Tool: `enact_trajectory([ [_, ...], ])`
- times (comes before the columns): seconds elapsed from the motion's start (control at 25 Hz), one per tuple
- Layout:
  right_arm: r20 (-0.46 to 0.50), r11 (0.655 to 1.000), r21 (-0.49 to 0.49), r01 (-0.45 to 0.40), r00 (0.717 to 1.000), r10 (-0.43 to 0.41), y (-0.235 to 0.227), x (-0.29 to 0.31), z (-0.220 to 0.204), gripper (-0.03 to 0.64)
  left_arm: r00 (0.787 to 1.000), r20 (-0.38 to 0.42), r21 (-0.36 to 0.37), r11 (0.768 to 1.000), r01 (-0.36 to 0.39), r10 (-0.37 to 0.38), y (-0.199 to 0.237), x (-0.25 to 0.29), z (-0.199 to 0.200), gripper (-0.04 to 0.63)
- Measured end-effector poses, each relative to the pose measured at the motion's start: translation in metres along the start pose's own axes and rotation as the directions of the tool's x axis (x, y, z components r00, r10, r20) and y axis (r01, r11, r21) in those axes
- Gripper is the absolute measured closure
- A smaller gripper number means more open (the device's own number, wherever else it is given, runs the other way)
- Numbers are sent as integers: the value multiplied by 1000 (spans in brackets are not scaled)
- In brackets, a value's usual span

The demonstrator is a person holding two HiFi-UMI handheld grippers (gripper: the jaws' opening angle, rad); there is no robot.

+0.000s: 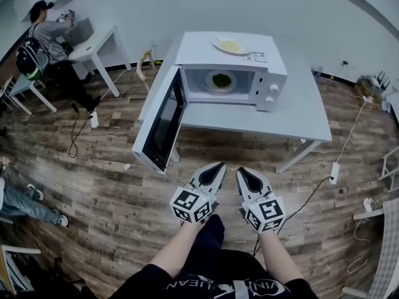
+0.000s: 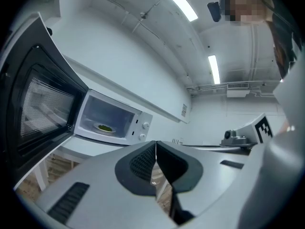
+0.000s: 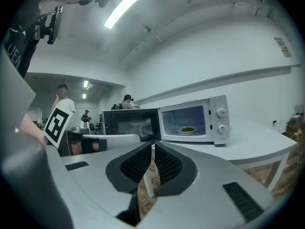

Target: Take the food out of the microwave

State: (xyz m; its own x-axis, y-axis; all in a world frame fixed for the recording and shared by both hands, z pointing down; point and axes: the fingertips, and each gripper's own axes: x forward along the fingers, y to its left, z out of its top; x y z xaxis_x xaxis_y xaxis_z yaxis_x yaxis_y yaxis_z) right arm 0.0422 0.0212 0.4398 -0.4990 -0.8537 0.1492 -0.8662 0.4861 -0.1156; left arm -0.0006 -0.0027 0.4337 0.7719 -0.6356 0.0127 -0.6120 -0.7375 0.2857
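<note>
**Both grippers empty, short of the open microwave**

Head view: The microwave [image 1: 249,64] is sitting on a white table [image 1: 299,114] with its door [image 1: 163,124] hanging wide open to the left. The food [image 1: 221,80], a green heap on a plate, is lying inside the oven on the turntable. A second plate [image 1: 231,45] is resting on the oven's top. The left gripper [image 1: 219,166] and the right gripper [image 1: 242,170] are hovering side by side over the wood floor [image 1: 112,192], in front of the table and well apart from the microwave. Each is pointing toward it. A person [image 1: 47,39] is sitting at a desk [image 1: 93,45] in the far left corner.

Left gripper view: The jaws are pressing together at the tips, pinching nothing. The open door is filling the left edge. The food is showing inside the oven beyond it, off to the left of the jaws.

Right gripper view: This pair is also pressing tip to tip, with nothing held. The oven is standing ahead and to the right of the jaws, with the food showing on its plate inside.
</note>
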Motion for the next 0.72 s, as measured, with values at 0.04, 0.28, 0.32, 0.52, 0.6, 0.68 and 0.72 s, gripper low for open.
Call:
enact_trajectory([
  [0.04,-3,1000,-1,-3,1000,3,-5,6,2,577,1000,1,-1,1000,-1,1,5,7,2,586],
  [0.28,-13,1000,15,-11,1000,11,-29,42,10,577,1000,-9,-8,1000,-4,4,31,37,11,586],
  [0.32,-14,1000,19,-13,1000,13,-32,48,11,577,1000,-13,-10,1000,-6,5,36,41,11,586],
  [0.52,-26,999,32,-21,999,22,-46,75,12,577,1000,-29,-16,1000,-7,7,58,63,14,586],
  [0.6,-32,999,34,-22,999,23,-52,83,10,577,1000,-29,-16,1000,-7,7,64,70,13,586],
  [0.68,-34,999,36,-22,999,23,-60,91,8,577,1000,-27,-19,1000,-9,8,72,78,12,586],
  [0.72,-33,999,37,-21,999,22,-63,96,7,577,1000,-28,-21,1000,-9,9,76,83,11,586],
])
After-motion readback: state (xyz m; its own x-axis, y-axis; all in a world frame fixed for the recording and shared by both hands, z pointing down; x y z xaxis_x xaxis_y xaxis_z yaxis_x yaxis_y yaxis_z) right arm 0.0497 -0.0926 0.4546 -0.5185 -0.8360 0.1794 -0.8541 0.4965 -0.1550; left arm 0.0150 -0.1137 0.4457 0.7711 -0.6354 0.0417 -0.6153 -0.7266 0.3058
